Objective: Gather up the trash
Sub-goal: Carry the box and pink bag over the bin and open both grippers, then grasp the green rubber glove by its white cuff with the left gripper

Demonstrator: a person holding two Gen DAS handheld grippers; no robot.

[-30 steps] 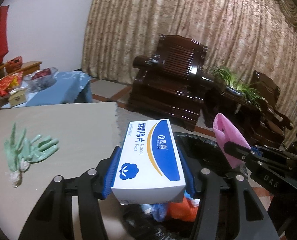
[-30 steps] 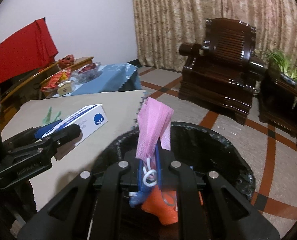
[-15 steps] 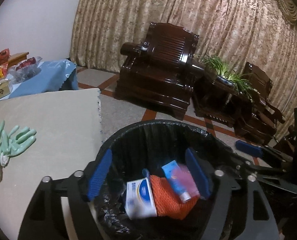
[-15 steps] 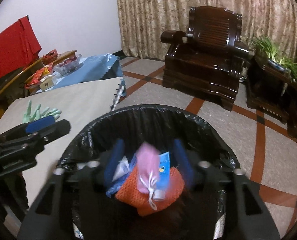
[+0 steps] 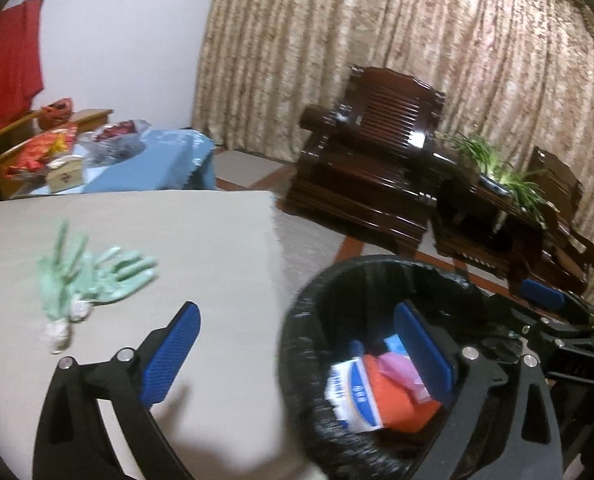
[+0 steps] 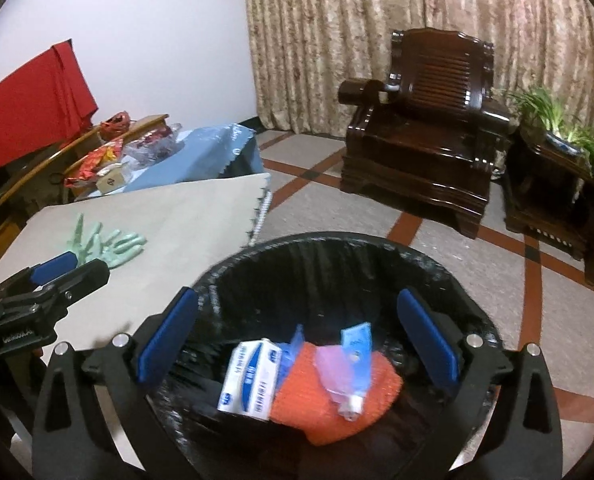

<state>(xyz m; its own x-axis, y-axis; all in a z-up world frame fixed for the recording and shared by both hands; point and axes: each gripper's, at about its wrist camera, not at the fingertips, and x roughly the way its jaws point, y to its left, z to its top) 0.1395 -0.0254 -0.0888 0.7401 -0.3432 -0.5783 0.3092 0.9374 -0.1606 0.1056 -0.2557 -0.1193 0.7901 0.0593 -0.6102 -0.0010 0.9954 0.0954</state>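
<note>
While both grippers' jaws are opening with nothing between them, right gripper [image 6: 297, 336] over bin [image 6: 449, 276], white-and-blue box [image 6: 251, 380] inside at lower centre, long axis running toward upper right, green gloves [image 6: 105, 242] on table [image 6: 169, 240] at left, left gripper [image 5: 297, 354].

A crinkled, glossy black plastic liner [image 6: 449, 280] lines the bin. The box [image 6: 249, 380] inside looks like smooth printed cardboard, beside orange mesh netting [image 6: 337, 412]. Matt beige cloth covers the surface [image 6: 177, 232]; the green gloves [image 5: 93, 276] look rubbery. The armchair [image 6: 425, 152] is polished dark wood.
</note>
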